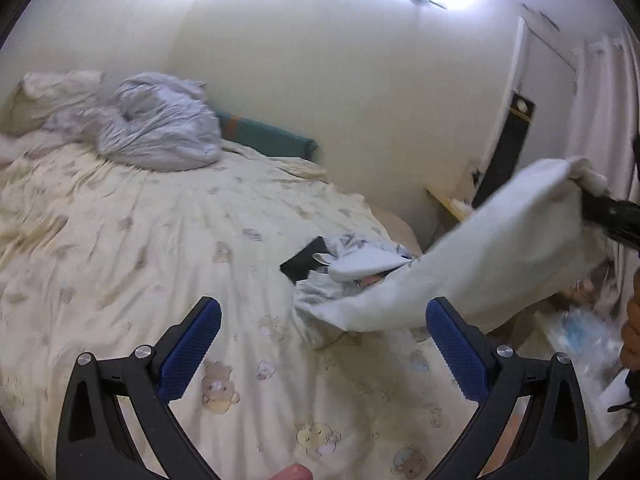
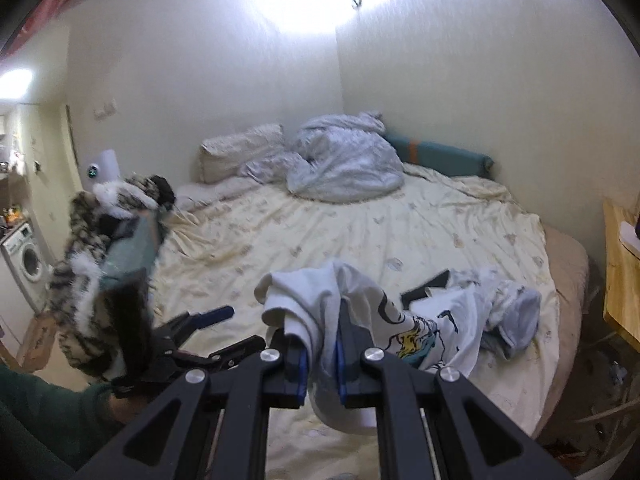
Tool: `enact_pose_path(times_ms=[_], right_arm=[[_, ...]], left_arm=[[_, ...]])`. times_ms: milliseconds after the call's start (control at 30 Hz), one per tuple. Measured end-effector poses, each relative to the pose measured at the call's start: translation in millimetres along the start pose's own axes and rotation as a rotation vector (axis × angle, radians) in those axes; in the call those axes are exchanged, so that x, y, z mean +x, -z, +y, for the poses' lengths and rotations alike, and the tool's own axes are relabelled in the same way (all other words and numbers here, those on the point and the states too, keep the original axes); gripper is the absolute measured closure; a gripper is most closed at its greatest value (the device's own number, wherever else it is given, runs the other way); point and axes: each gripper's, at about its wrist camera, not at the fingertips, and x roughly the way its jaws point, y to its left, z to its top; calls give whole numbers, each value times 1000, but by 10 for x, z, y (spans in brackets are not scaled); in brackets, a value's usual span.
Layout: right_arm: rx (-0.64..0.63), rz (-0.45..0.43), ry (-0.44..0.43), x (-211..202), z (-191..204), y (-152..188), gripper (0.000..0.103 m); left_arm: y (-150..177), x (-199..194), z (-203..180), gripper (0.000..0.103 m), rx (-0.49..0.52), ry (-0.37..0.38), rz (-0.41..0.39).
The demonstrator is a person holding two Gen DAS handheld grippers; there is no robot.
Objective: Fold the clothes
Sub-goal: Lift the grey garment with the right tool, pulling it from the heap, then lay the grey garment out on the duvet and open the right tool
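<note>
- The white shirt (image 2: 320, 300) is pinched in my right gripper (image 2: 323, 364) — the blue pads (image 2: 303, 368) are pressed together on a fold of it, and the cloth bunches above the tips and hangs below them.
- From that grip the shirt trails down to the bed (image 2: 360, 224), its printed side with the yellow and teal cartoon lying face up just past the gripper.
- In the left wrist view the same shirt (image 1: 480, 256) stretches as a lifted white band from the clothes pile (image 1: 344, 276) up to the right gripper (image 1: 600, 208) at the frame's right edge.
- My left gripper (image 1: 322, 348) is spread wide and holds nothing — only the sheet (image 1: 160, 216) shows between its blue pads (image 1: 188, 348).
- The pile sits near the bed's right edge: pale grey and white pieces, with a flat black thing (image 1: 304, 262) touching its far side.
- Seen from the right wrist, the left gripper (image 2: 208, 332) is beside mine to the left, with a green sleeve (image 2: 48, 412) behind it.
- Further back, a crumpled grey duvet (image 2: 344, 160) lies by a pillow (image 2: 240, 152) and a teal cushion (image 2: 436, 152) along the wall.
- A washing machine (image 2: 28, 260) stands at far left; a wooden table (image 2: 620, 264) at far right.
</note>
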Motion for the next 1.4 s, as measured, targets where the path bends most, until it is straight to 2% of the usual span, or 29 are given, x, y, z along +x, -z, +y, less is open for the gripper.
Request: enact_pose_path(times_ms=[133, 300, 500, 667, 767, 900, 1000, 1100, 1233, 1400], right_arm=[[-17, -30, -49, -162, 258, -78, 93], [-65, -56, -121, -393, 623, -160, 93], [-122, -100, -206, -742, 994, -286, 93], [-131, -130, -278, -971, 1190, -423, 93], [-145, -142, -287, -1032, 1231, -493, 93], [-124, -132, -230, -877, 1017, -528, 93], [-53, -81, -149, -579, 641, -480, 93], [-40, -17, -25, -244, 300, -360, 93], [-1, 125, 68, 300, -125, -141, 93], [4, 350, 157, 1089, -458, 382, 93]], left_arm=[[33, -177, 184, 0, -54, -57, -12], [85, -123, 358, 0, -103, -96, 8], [99, -107, 448, 0, -136, -108, 17], [97, -128, 424, 0, -118, -96, 20], [91, -127, 407, 0, -109, -94, 18], [84, -114, 425, 0, -115, -96, 19], [88, -103, 463, 0, -136, -103, 25], [96, -87, 503, 0, -150, -109, 28], [98, -44, 534, 0, -156, -116, 32], [130, 76, 474, 0, -124, -118, 65]])
